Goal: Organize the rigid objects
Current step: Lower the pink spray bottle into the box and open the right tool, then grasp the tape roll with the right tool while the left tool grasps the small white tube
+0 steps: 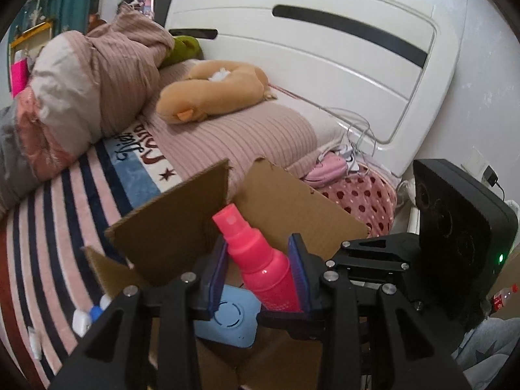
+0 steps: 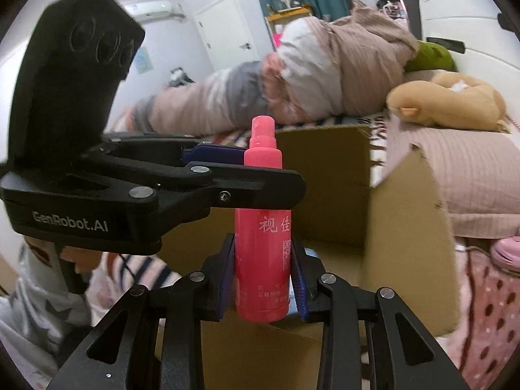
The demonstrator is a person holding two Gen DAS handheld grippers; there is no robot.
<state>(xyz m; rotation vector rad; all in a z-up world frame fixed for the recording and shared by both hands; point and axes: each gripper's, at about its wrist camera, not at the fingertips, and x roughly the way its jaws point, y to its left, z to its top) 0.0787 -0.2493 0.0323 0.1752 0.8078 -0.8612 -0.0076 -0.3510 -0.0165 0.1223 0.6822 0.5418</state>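
Behind everything, a striped bedspread and white headboard. I judge this a handover above the open brown cardboard box: my left gripper pinches the glossy pink plastic spray bottle around its shoulder, and my right gripper pinches the bottle's smooth cylindrical body. One should next release, the other lower it beside the rounded pale-blue plastic device.

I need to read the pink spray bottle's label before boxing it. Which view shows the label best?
The right wrist view: the pink spray bottle stands upright with its white printed label facing the camera. The left wrist view shows the bottle tilted between the jaws, with no label visible.
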